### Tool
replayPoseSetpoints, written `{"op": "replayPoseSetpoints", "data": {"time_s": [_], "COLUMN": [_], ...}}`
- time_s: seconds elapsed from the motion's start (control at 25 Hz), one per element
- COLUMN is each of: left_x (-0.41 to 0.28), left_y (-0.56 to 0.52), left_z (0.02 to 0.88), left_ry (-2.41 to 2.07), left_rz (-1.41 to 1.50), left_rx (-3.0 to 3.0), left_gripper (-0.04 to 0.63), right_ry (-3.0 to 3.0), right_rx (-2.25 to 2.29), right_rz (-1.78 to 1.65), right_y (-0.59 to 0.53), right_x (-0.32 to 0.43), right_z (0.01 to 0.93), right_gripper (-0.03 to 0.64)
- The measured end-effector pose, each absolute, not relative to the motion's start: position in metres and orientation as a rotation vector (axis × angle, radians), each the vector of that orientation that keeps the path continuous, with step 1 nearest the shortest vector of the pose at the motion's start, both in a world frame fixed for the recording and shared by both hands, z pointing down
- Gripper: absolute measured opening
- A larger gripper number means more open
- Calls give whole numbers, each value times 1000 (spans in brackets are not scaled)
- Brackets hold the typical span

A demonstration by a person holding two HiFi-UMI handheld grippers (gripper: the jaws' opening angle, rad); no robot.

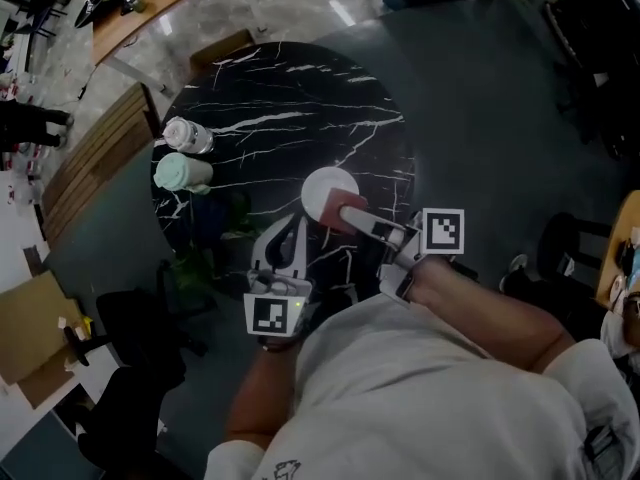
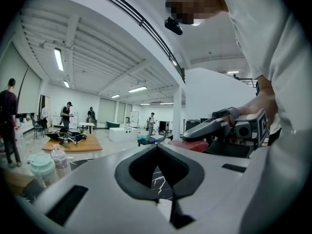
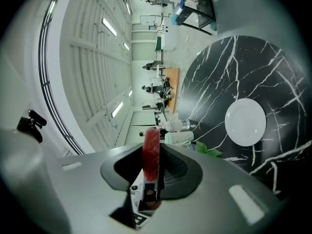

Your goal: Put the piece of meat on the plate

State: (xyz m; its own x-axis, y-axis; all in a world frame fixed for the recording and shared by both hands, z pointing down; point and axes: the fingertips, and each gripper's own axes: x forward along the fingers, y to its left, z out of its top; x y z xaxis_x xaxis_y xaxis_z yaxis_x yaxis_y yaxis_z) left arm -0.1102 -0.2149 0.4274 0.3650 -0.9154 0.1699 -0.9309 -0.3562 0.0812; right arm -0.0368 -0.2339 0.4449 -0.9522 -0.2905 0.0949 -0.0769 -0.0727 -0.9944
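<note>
We grip the meat (image 3: 151, 150) on edge, clamped in the right gripper (image 1: 354, 219) at the near rim of the plate (image 1: 322, 180).
The plate rests on a round black marble table (image 1: 280, 98) over grey floor, in a bright white hall with people far off. Two bottles (image 1: 186, 136) stand at the table's left edge. Our left gripper (image 2: 157, 147), jaws together and empty, hangs just beside the right.
</note>
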Motion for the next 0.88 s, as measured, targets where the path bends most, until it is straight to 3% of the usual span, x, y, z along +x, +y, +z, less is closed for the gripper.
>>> {"op": "replayPoseSetpoints", "data": {"time_s": [0.88], "left_x": [-123], "left_y": [-238], "left_z": [539], "left_ry": [-1706], "left_rz": [99], "left_rx": [2329], "left_gripper": [6], "right_ry": [2037], "right_rx": [-485], "right_rz": [-2324], "right_y": [-251], "right_x": [-37], "right_z": [576], "right_gripper": [91]}}
